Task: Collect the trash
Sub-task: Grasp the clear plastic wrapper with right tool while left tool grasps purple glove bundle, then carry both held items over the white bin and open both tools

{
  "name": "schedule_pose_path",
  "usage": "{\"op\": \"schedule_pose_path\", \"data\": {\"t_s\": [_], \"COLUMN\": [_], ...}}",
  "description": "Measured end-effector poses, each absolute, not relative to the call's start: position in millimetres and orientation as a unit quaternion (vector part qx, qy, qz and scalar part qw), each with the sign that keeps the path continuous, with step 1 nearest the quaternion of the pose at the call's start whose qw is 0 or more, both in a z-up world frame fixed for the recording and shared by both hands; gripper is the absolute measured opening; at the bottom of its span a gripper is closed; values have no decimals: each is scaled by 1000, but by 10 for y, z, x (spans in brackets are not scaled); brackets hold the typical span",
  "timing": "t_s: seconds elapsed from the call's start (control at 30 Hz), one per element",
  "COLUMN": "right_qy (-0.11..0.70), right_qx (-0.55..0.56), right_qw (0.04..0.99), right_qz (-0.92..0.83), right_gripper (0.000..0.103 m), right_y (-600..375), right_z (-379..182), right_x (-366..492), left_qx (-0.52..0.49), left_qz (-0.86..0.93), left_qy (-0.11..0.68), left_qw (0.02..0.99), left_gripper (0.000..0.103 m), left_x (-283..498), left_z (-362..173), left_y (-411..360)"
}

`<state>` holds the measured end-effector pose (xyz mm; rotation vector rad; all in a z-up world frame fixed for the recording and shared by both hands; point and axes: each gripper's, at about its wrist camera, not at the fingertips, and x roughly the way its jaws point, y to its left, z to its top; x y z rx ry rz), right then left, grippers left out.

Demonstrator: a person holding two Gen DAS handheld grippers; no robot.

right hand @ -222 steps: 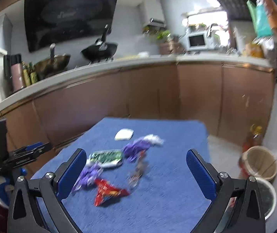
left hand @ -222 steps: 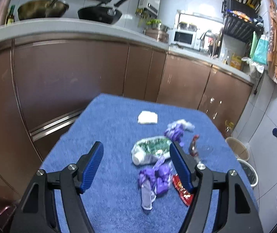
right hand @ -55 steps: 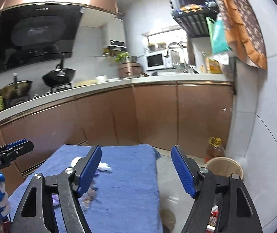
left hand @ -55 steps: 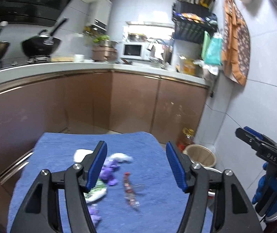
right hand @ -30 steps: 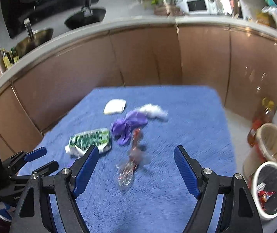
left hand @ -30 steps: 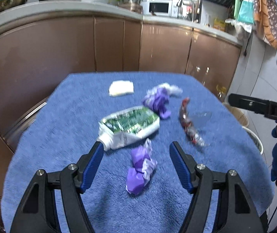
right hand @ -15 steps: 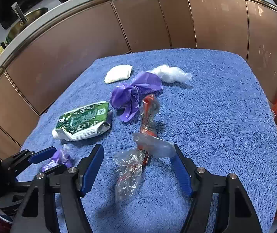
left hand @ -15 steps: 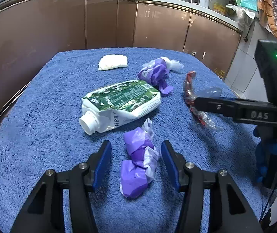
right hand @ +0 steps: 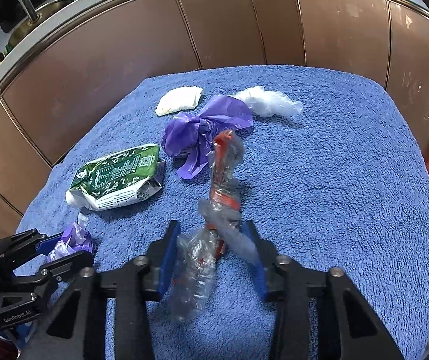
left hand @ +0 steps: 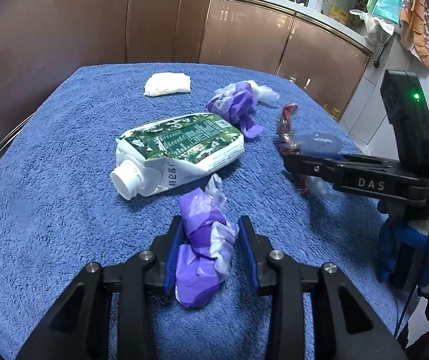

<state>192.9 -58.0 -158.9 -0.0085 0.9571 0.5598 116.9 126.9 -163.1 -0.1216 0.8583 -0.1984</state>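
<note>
From the left wrist, the left gripper [left hand: 211,237] is sitting low over the blue towel [left hand: 49,186], its jaws just having been closing in around a crumpled purple bag [left hand: 203,249]; the blue pads are pressing on both sides of it. A flattened green carton [left hand: 178,150] is lying just beyond.

From the right wrist, the right gripper [right hand: 212,249] is narrowing too, its jaws having just been closing on a clear plastic wrapper [right hand: 196,264] with red inside; whether both pads are biting is hard to tell. A second purple bag [right hand: 202,129] and a white wad [right hand: 179,99] are lying farther back.
</note>
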Motion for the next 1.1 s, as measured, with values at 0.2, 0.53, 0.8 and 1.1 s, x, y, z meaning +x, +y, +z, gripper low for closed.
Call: {"op": "schedule_pose_path", "data": {"t_s": [0.2,0.53,0.8,1.1], "right_qy": [456,431,399,368], "right_qx": [12,22,38,48], "right_qw": [848,858,872,885], "right_qz": [268,278,280,280], "right_gripper": [15,15,15,15], "right_y": [-624,-818,-1033,-1212], "right_z": [-1601,-1312,-1005,-744], "right_x": [1944,1691,1463,1224], "left_qx": [-65,-49,-31,3], "left_qz": [-89,-72,-59,-44], "left_qy": [411,403,369,341], "left_qw": [905,911,927,939], "left_gripper": [33,31,31,31], "left_x": [1113,1017,812,635], "left_z": [-1611,-1498,-1126,-783], "left_y": [1286,1237,1151,992]}}
